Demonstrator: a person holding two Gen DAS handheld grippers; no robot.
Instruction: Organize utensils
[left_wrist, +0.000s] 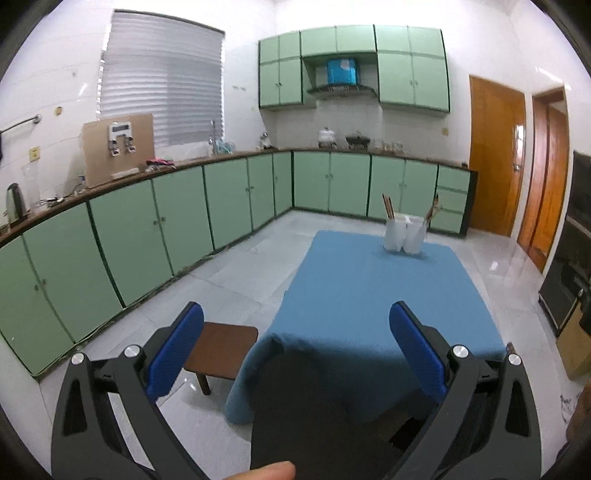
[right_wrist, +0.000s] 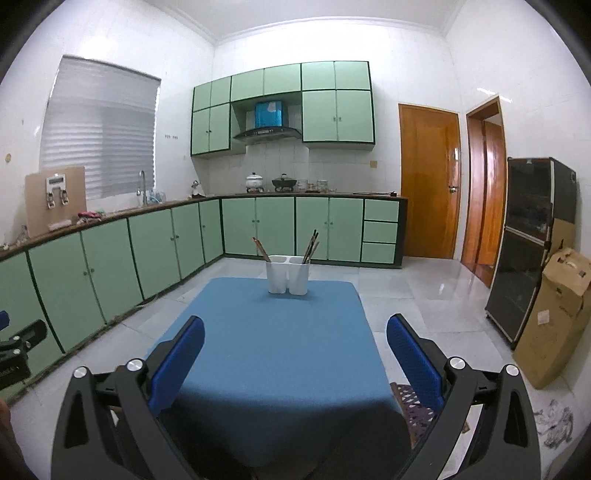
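A white two-compartment utensil holder (right_wrist: 287, 274) stands at the far end of the table with the blue cloth (right_wrist: 273, 343). Brown chopsticks (right_wrist: 261, 249) lean in its left compartment and darker utensils (right_wrist: 310, 246) in its right one. In the left wrist view the holder (left_wrist: 403, 236) sits far off to the right on the blue cloth (left_wrist: 369, 295). My left gripper (left_wrist: 295, 314) is open and empty, held over the table's near left corner. My right gripper (right_wrist: 295, 326) is open and empty above the near part of the table.
A small brown stool (left_wrist: 221, 350) stands left of the table. Green cabinets (right_wrist: 155, 247) line the left and back walls. A dark glass-door cabinet (right_wrist: 528, 251) and a cardboard box (right_wrist: 554, 317) stand at the right. The left gripper's edge (right_wrist: 18, 343) shows at the far left.
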